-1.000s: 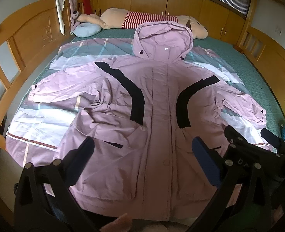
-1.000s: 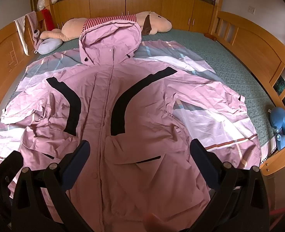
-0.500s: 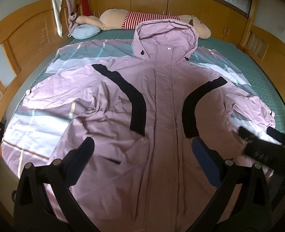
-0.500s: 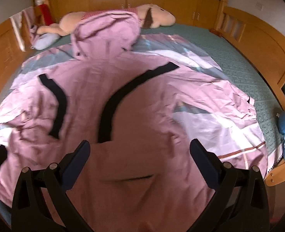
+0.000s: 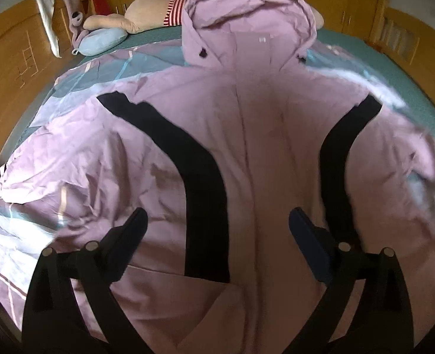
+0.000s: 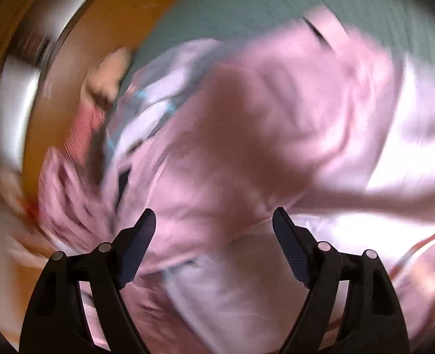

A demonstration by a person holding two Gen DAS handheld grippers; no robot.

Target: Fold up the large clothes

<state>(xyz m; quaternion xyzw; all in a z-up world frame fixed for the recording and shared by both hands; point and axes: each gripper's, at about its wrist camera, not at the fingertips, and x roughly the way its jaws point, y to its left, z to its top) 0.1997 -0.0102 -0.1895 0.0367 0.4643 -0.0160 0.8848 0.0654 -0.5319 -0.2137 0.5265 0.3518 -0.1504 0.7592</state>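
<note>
Left hand-held gripper [image 5: 217, 227] released, above pink hooded jacket with black curved stripes [image 5: 258, 135] spread flat on bed [image 5: 394, 67], hood at 12 o'clock. Right hand-held gripper [image 6: 214, 230] released, over blurred pink fabric.

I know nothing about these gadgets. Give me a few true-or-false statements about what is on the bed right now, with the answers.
1. The pink hooded jacket lies spread open, front up, on the bed. True.
2. The left gripper is clamped on the jacket. False: its jaws are open above the fabric.
3. The jacket has two black curved stripes on its chest. True.
4. The right gripper holds a sleeve. False: it is open, holding nothing.
5. A striped plush toy lies beyond the hood. True.
</note>
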